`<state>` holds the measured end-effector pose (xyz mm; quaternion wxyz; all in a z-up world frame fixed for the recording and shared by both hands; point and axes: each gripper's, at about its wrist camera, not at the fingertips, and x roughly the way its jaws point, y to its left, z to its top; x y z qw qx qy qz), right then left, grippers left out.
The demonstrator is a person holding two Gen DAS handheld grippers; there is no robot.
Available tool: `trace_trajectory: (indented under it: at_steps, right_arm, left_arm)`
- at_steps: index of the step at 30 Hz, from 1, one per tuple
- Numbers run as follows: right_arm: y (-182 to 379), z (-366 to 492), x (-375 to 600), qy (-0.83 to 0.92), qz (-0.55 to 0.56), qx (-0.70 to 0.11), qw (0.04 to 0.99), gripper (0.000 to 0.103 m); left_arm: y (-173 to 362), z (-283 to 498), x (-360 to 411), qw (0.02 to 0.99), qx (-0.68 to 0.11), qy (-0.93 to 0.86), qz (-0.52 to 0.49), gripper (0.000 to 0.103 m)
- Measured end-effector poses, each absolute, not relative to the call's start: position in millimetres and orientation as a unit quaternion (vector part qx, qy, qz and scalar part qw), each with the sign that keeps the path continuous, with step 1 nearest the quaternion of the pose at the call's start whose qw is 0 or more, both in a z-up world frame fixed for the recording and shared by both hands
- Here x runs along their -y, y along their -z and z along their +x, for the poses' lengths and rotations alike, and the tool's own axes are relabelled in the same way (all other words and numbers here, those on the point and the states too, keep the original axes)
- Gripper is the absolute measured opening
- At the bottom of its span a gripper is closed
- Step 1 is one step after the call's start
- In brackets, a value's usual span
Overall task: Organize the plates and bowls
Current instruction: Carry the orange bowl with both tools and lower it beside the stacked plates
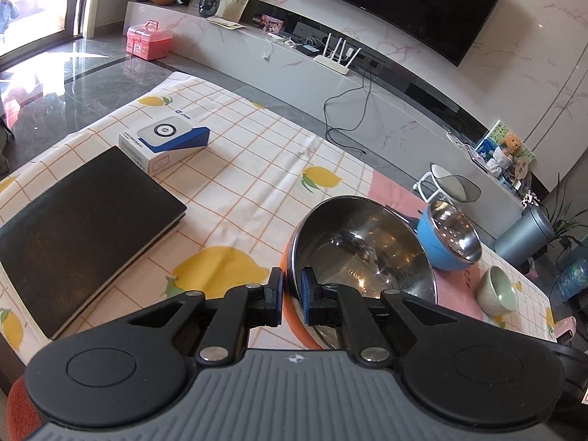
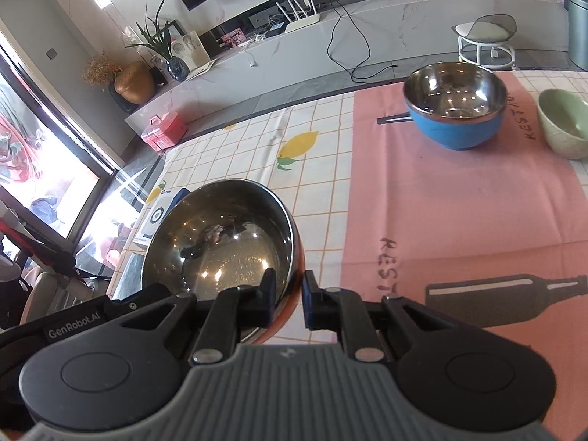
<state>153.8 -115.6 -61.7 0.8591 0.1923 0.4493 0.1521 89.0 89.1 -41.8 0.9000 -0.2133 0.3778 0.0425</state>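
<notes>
A steel bowl with an orange outside (image 1: 360, 257) (image 2: 220, 235) is held between both grippers and looks raised a little above the cloth. My left gripper (image 1: 292, 283) is shut on the bowl's left rim, one pad inside and one outside. My right gripper (image 2: 290, 286) is shut on the opposite rim in the same way. Farther off, a blue bowl with a steel lining (image 1: 452, 239) (image 2: 454, 110) stands on the pink mat (image 2: 459, 202). A small pale green bowl (image 1: 496, 292) (image 2: 564, 121) stands just right of it.
A black notebook (image 1: 81, 242) and a white and blue box (image 1: 165, 143) lie on the lemon-print tablecloth (image 1: 257, 169) to the left. A dark stick (image 2: 395, 119) lies by the blue bowl. Beyond the table's far edge are a white stool (image 2: 485, 40) and a TV shelf.
</notes>
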Motion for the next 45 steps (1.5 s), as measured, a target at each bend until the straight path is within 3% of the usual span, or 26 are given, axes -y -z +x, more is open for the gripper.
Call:
trace_trajectory:
  at_steps: [15, 24, 45]
  right_arm:
    - [51, 84, 249, -0.083, 0.212, -0.431, 0.873, 0.01]
    - [73, 52, 323, -0.02, 0.259, -0.443, 0.858, 0.009]
    - [104, 36, 360, 0.033, 0.271, -0.472, 0.838, 0.008]
  left_arm:
    - [45, 60, 26, 0.885, -0.417, 0.064, -0.194, 0.012]
    - [67, 51, 85, 0.86, -0.463, 0.12, -0.178, 0.014]
    - [103, 49, 115, 0.822, -0.523, 0.143, -0.172, 0.017]
